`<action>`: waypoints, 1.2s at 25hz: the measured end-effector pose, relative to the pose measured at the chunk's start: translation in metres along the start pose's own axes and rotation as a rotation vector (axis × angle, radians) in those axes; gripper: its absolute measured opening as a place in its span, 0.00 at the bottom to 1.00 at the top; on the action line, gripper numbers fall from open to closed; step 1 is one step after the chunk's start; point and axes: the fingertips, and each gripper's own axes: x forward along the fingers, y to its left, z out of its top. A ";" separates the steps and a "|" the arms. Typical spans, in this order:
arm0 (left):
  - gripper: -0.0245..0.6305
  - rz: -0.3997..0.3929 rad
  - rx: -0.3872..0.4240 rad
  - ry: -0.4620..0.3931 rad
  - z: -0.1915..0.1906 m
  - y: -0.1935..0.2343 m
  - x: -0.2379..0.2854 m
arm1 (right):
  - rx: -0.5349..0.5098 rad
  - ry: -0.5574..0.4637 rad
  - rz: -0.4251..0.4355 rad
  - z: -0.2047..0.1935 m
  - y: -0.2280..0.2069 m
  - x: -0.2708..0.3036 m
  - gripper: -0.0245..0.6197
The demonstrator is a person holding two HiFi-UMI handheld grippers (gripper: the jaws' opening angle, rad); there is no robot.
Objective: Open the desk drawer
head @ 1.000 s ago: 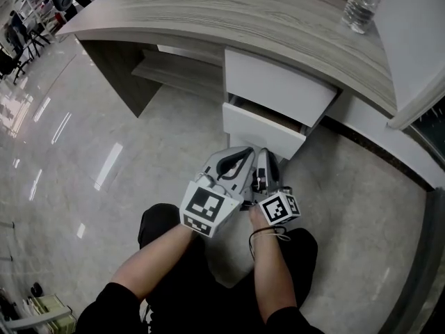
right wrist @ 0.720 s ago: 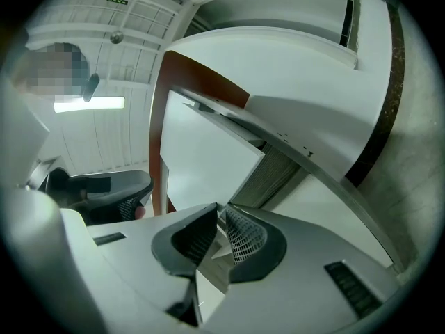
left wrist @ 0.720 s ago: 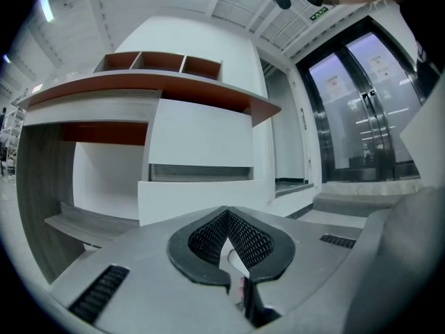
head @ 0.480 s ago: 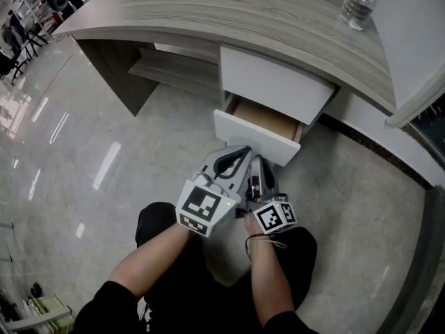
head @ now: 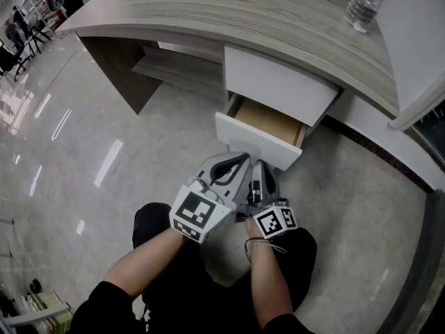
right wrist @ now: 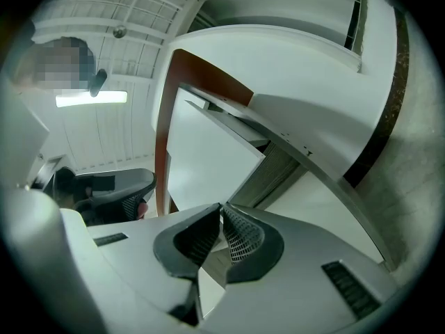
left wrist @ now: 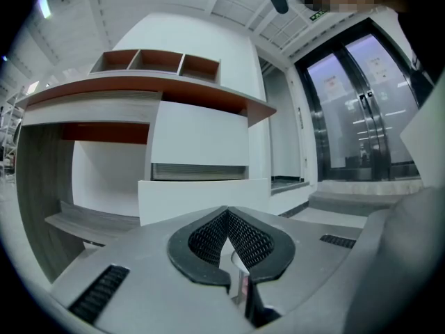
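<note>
The lower desk drawer (head: pixel 254 139) stands pulled out, its wooden inside (head: pixel 271 121) showing under the closed upper drawer (head: pixel 278 83). In the left gripper view the drawer's white front (left wrist: pixel 201 199) fills the space just ahead. Both grippers hover side by side just in front of that drawer front, apart from it. My left gripper (head: pixel 238 160) (left wrist: pixel 227 211) is shut with nothing in it. My right gripper (head: pixel 263 169) (right wrist: pixel 221 208) has its jaws closing, the tips nearly meeting, with nothing between them.
The grey wood desk top (head: pixel 208 9) carries a water bottle (head: pixel 364 3) at the far right. A low shelf (head: pixel 174 72) sits under the desk to the left. My knees (head: pixel 161 229) are right behind the grippers, over glossy floor tiles.
The lower drawer slid out toward me, from a narrow gap to showing its inside. Both grippers drew back toward me with it; the right one now sits off the drawer front.
</note>
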 end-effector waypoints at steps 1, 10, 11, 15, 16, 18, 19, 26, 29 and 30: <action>0.04 0.002 0.000 -0.002 0.001 0.001 0.000 | 0.002 -0.002 0.000 0.000 0.000 0.000 0.06; 0.04 -0.007 0.005 -0.001 0.003 -0.005 -0.005 | 0.081 -0.059 0.150 0.000 0.005 0.005 0.26; 0.04 -0.011 0.008 -0.002 0.003 -0.006 -0.005 | 0.076 -0.062 0.160 0.001 0.005 0.008 0.27; 0.04 -0.022 0.025 0.002 0.001 -0.010 -0.008 | 0.053 -0.077 0.189 0.008 0.004 0.018 0.27; 0.04 -0.021 0.028 0.002 0.001 -0.009 -0.009 | 0.046 -0.076 0.196 0.008 0.005 0.020 0.26; 0.04 -0.019 0.032 0.006 0.000 -0.007 -0.010 | 0.043 -0.073 0.205 0.008 0.006 0.021 0.24; 0.04 -0.018 0.031 0.007 0.000 -0.007 -0.010 | 0.043 -0.072 0.206 0.008 0.006 0.021 0.24; 0.04 -0.020 0.028 -0.004 0.002 -0.007 -0.012 | 0.045 -0.060 0.197 0.009 0.008 0.017 0.23; 0.04 -0.028 0.031 -0.008 0.004 -0.010 -0.011 | 0.040 -0.053 0.194 0.009 0.009 0.017 0.23; 0.04 -0.032 0.033 -0.007 0.004 -0.011 -0.010 | 0.038 -0.052 0.193 0.009 0.009 0.017 0.23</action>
